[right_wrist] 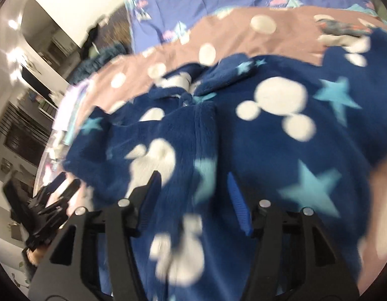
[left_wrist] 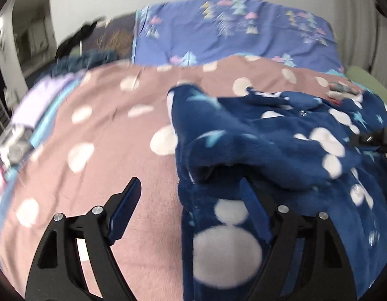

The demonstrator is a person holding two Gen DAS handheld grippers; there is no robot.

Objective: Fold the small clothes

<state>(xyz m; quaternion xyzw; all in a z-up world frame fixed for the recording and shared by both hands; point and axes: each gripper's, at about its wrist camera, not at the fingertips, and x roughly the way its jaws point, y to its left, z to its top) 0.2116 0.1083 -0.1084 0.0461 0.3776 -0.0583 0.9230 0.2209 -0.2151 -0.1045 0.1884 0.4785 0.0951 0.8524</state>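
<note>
Left gripper [left_wrist: 190, 195] jaws spread wide, straddling fleece [left_wrist: 268, 150] edge, nothing pinched. Right gripper [right_wrist: 194, 188] parted too, low over fleece middle. Fleece rumpled on pink blanket [left_wrist: 105, 130]. Risk: thick pile bunches, jaws catch blanket underneath, fold goes crooked.

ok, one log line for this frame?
stage: pre-grasp | left gripper: open, straddling garment edge | right gripper: open over navy fleece star-print garment | surface: pink polka-dot blanket

One navy fleece garment [right_wrist: 243, 135], one pink dotted blanket [left_wrist: 105, 130], one blue patterned pillow [left_wrist: 231, 30], two grippers [left_wrist: 190, 188] [right_wrist: 194, 183].
</note>
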